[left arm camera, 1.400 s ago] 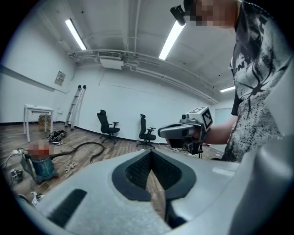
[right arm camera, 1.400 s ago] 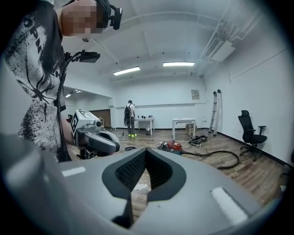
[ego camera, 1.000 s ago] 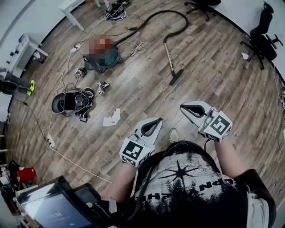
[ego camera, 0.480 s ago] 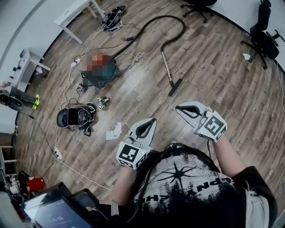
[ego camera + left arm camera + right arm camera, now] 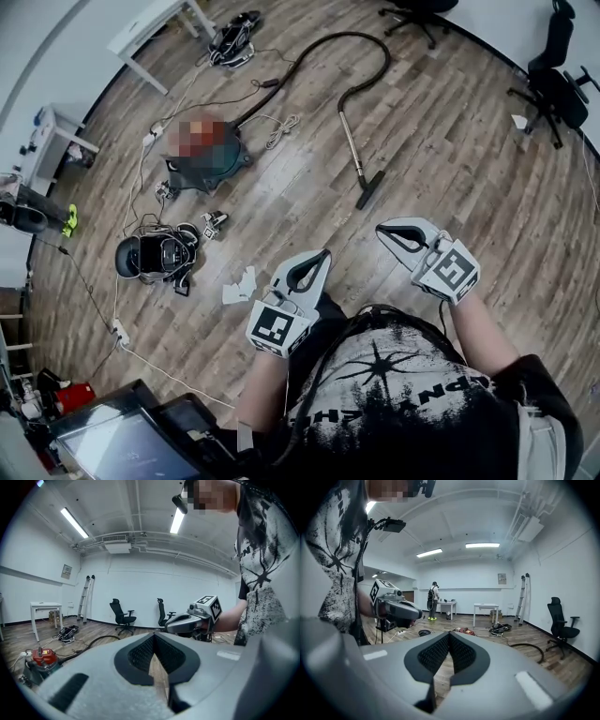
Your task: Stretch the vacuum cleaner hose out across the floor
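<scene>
The teal and red vacuum cleaner body [image 5: 208, 157] stands on the wood floor at the upper left. Its black hose [image 5: 349, 38] arcs away from it and bends back down into the wand [image 5: 352, 127], which ends in the floor nozzle [image 5: 369, 190]. My left gripper [image 5: 324, 254] and right gripper [image 5: 381, 230] hover side by side in front of my chest, both shut and holding nothing, well short of the nozzle. The left gripper view shows the vacuum body [image 5: 41, 659], the hose [image 5: 100, 641] and the right gripper [image 5: 174, 624]. The right gripper view shows a loop of hose [image 5: 530, 648].
Office chairs [image 5: 555, 82] stand at the upper right. A white table [image 5: 155, 23] and a cable bundle [image 5: 230, 39] are at the top left. A round black device with cords [image 5: 150, 255], paper scraps [image 5: 238, 284] and a power strip [image 5: 118, 330] lie at the left. A person [image 5: 433, 600] stands far off.
Both grippers have travelled with me across the floor, still shut and side by side. In the head view the nozzle and vacuum body now sit slightly lower, nearer to me.
</scene>
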A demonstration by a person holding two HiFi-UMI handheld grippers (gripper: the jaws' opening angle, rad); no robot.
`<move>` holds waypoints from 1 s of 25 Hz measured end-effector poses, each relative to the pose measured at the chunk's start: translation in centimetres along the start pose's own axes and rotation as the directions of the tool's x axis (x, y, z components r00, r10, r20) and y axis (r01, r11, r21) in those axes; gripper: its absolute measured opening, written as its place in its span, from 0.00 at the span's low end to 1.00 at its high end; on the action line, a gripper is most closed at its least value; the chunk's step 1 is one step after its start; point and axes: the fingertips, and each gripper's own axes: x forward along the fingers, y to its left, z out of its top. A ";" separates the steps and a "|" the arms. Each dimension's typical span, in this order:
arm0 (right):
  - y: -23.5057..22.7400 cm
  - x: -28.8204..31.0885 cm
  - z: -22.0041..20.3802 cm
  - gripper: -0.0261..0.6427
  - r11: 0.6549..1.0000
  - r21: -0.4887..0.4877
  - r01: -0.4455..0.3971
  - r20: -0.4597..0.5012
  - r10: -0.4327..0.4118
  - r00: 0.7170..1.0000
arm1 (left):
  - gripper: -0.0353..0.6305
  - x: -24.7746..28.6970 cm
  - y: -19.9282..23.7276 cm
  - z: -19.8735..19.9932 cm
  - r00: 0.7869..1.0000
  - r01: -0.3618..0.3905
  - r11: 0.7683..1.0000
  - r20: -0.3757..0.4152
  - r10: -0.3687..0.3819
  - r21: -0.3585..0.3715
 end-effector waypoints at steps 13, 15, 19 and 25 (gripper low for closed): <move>-5.8 12.0 4.6 0.05 0.979 0.068 0.194 -0.013 -0.194 0.981 | 0.05 1.3 15.0 2.3 0.983 0.181 0.983 0.021 -0.182 0.015; -5.9 14.4 5.3 0.05 0.977 0.060 0.207 -0.013 -0.206 0.978 | 0.05 0.5 17.7 2.3 0.982 0.189 0.982 0.019 -0.189 0.026; -6.4 18.3 6.2 0.05 0.972 0.039 0.233 -0.022 -0.232 0.972 | 0.05 -0.7 22.5 1.8 0.982 0.189 0.981 0.020 -0.190 0.033; -7.9 21.4 6.6 0.05 0.966 0.032 0.257 -0.050 -0.255 0.966 | 0.05 -0.9 26.4 1.5 0.980 0.196 0.980 0.030 -0.197 0.023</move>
